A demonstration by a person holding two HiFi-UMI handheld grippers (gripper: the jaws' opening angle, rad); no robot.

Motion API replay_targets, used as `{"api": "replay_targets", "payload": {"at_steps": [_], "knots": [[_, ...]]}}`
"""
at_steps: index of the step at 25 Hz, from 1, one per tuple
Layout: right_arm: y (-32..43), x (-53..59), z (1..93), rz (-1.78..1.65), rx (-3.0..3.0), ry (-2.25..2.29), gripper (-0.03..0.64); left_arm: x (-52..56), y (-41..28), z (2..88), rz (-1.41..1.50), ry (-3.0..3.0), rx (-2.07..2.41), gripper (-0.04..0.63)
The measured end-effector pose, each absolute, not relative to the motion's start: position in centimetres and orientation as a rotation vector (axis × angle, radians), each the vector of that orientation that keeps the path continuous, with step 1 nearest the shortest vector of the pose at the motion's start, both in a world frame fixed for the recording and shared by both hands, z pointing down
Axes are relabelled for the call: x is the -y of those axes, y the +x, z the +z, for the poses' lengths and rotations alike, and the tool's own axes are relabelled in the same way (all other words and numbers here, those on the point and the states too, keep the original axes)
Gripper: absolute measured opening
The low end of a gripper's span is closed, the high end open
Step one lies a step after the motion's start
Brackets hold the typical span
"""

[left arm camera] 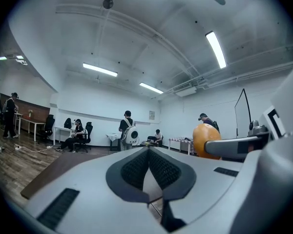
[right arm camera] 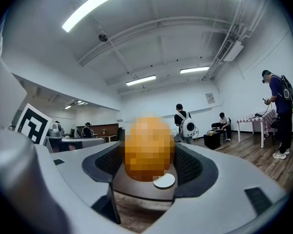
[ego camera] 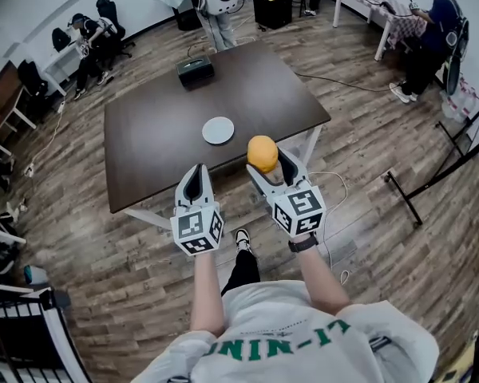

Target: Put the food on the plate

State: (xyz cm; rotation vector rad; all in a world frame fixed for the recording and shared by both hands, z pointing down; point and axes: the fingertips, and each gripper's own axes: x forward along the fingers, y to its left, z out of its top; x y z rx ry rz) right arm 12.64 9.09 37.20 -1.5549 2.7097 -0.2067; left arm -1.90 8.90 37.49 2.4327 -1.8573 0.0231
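Right gripper (ego camera: pixel 270 168) clamped on the round orange food piece (ego camera: pixel 262 152), held in the air; small round white plate (ego camera: pixel 218 130) still bare.
Left gripper (ego camera: pixel 196 180) has its jaws together with nothing in them. In the head view the food sits by the near edge of the dark brown rectangular table (ego camera: pixel 160 126), and the plate lies further in, near the table's middle. The pads take the food across its widest part. My guess is it's light, smooth and round, so it'll tend to roll or slip and may dent. Use a moderate squeeze at the middle and release low over the plate centre.
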Motion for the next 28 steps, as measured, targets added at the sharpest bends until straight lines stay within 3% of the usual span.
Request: {"api": "replay_targets", "payload": {"at_steps": [14,28], "knots": [[2.0,12.8,35.3,-0.179,-2.784,-1.535,0.328,13.2,-11.6,34.9,-0.024,2.451,1.830,0.012],[-2.6,23.9,41.0,-0.297,-2.889,-1.562,0.328,24.3,-13.7,40.2,0.063,2.494,1.651,0.012]]}}
